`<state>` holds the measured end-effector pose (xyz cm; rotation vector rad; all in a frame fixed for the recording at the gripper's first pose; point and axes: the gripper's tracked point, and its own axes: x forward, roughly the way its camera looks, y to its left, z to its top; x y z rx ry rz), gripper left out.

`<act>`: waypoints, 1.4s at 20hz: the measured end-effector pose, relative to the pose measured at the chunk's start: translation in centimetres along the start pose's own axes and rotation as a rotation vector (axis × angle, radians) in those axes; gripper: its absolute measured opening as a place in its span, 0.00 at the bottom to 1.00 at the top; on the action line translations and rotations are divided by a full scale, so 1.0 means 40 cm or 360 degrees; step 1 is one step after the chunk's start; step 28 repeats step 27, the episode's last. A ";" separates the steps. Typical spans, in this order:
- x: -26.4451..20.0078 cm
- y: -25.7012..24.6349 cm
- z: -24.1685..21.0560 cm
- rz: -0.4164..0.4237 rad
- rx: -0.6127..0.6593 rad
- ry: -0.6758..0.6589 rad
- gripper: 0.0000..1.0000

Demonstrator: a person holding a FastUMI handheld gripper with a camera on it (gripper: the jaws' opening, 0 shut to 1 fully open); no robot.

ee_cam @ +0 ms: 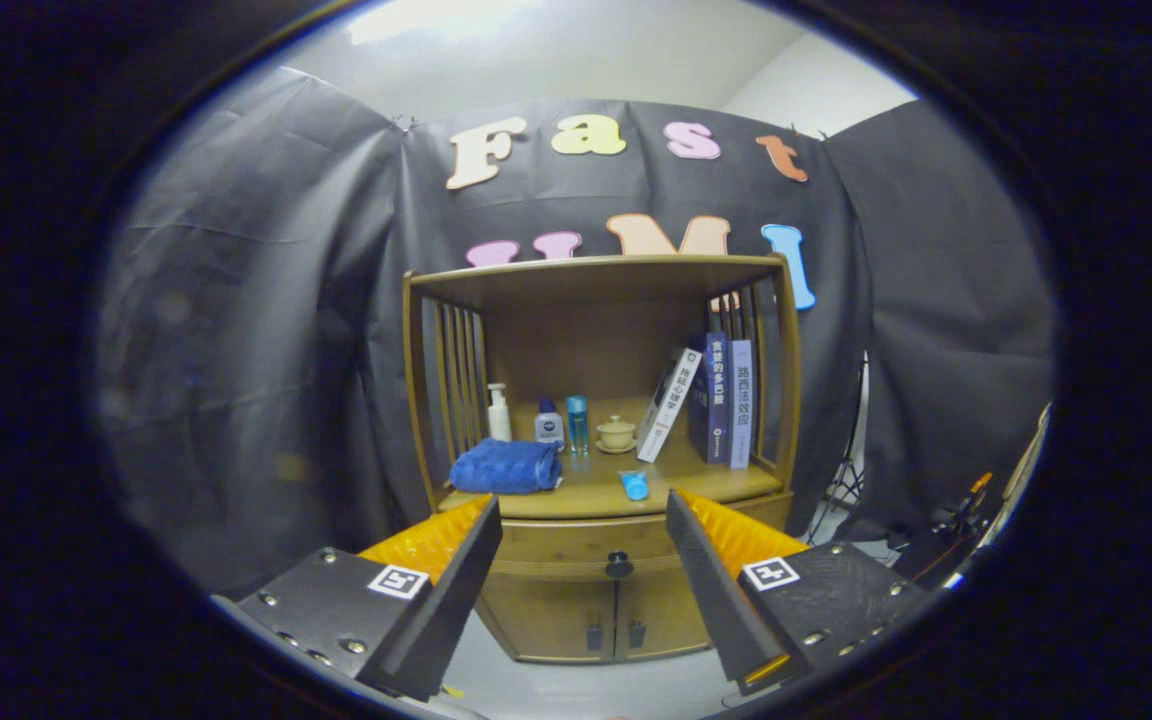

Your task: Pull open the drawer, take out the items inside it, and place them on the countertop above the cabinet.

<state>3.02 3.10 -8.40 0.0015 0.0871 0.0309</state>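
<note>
Gripper view: your gripper [584, 520] has its fingers spread wide, holding nothing, well short of the cabinet [596, 610]. Drawer [576, 541] is closed, its knob [619, 565] between the fingers. Towel [506, 466], tube [634, 486], bottles and books sit on the countertop [706, 482].

The cabinet [596, 470] is wood with a smooth, faintly glossy finish; its drawer [576, 542] is the same wood, with a dark, shiny knob [619, 565]. At nine o'clock on the countertop [626, 490], the towel [506, 466] is soft, nappy cloth. The bottles [548, 420] behind it look like glossy plastic. At three o'clock, the books [721, 400] have smooth paper covers. The gripper [584, 525], fingers wide apart, has ridged inner pads.
</note>
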 end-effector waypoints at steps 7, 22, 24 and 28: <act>-0.097 -0.092 -0.008 -0.0077 0.0040 -0.0039 0.98; -0.115 -0.073 0.020 -0.0053 0.0007 -0.0053 0.99; -0.118 -0.072 0.024 -0.0052 0.0012 -0.0060 0.99; -0.117 -0.066 0.025 -0.0045 0.0016 -0.0058 0.99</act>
